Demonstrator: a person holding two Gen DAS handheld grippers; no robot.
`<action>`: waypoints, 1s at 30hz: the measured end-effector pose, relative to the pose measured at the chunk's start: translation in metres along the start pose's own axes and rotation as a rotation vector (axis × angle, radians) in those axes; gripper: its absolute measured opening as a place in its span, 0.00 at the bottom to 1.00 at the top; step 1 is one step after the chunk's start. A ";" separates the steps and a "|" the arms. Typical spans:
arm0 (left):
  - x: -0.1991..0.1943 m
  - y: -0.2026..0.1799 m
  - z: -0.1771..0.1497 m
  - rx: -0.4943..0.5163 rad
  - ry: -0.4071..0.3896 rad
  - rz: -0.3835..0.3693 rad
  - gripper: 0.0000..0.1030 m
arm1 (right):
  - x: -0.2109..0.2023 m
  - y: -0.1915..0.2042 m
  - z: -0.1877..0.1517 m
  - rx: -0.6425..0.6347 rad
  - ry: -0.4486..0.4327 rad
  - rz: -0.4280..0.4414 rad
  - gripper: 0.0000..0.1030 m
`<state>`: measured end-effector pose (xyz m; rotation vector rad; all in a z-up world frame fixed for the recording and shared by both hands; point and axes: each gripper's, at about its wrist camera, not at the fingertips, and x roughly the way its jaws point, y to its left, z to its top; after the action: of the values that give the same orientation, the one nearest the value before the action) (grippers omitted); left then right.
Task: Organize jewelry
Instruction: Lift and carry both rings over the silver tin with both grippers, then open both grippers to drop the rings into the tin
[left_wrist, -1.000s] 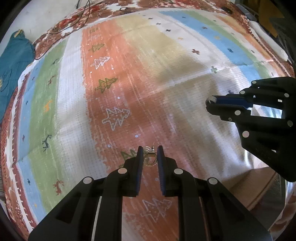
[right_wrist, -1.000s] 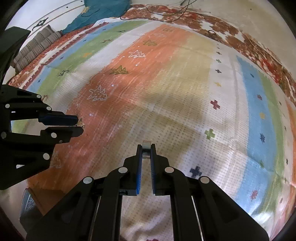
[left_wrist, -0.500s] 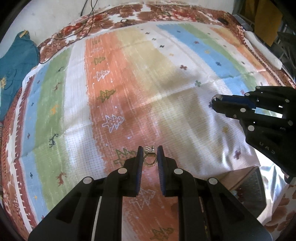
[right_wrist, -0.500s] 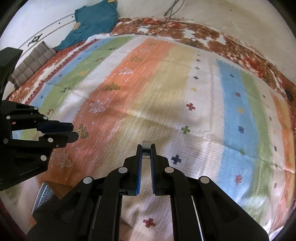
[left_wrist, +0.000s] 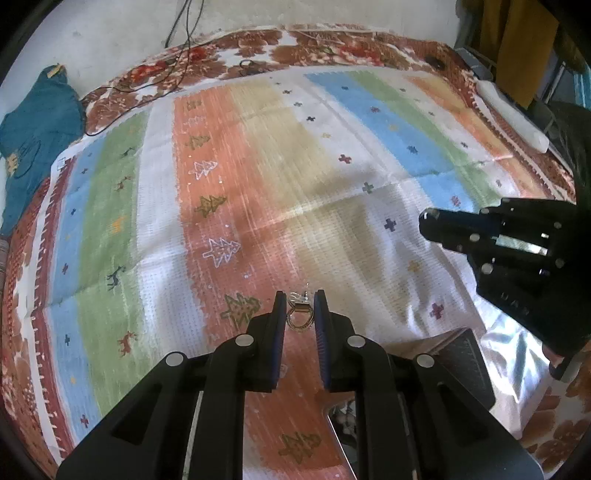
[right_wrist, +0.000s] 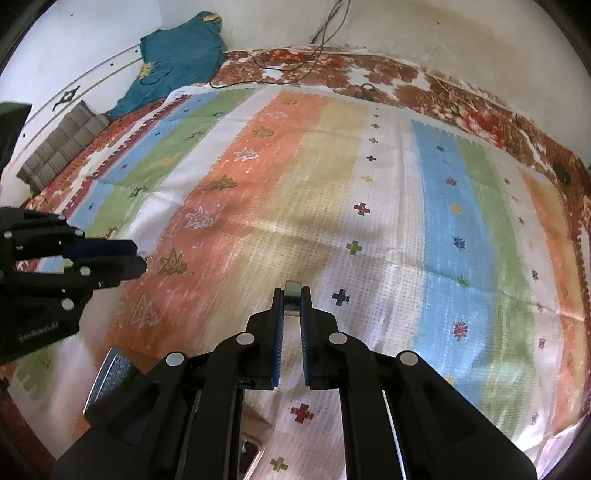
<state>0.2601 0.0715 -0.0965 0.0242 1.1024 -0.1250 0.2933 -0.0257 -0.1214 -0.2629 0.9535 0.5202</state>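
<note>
At lower left of the right wrist view, pale lettering runs along the black plastic body of the left gripper (right_wrist: 142, 260), too blurred to read beyond a word or two; a similar faint mark sits on the right gripper's (left_wrist: 424, 223) casing at the right edge of the left wrist view, equally unreadable.

Low in the centre of the left wrist view, the left gripper (left_wrist: 300, 306) is clenched on an earring (left_wrist: 299, 314): a thin gold-coloured hoop hanging from a small silvery clasp, pinched between blue ribbed pads (the hoop dangles in the gap, the clasp pokes just above the tips). Low in the centre of the right wrist view, the right gripper (right_wrist: 291, 299) grasps a ring (right_wrist: 292, 288), a plain, broad silver-metal band held upright on edge at the very fingertips.

Beneath both spreads a woven rug (left_wrist: 258, 166) with a coarse grid texture, striped orange, tan, white, blue and green, stitched with small trees, crosses and deer, bordered in brown floral print. A teal garment (right_wrist: 177, 55) lies crumpled at upper left against a pale wall. A flat tray (right_wrist: 110, 376) with a speckled surface shows at lower left.
</note>
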 end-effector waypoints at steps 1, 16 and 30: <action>-0.003 0.000 -0.001 -0.003 -0.004 -0.004 0.14 | -0.002 0.002 -0.001 -0.005 -0.004 -0.002 0.09; -0.042 -0.019 -0.015 -0.004 -0.076 -0.029 0.14 | -0.045 0.014 -0.013 -0.012 -0.072 0.009 0.09; -0.076 -0.037 -0.031 -0.014 -0.143 -0.063 0.14 | -0.075 0.022 -0.034 -0.004 -0.098 0.039 0.09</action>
<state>0.1947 0.0436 -0.0408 -0.0315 0.9614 -0.1732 0.2226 -0.0446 -0.0778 -0.2208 0.8639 0.5659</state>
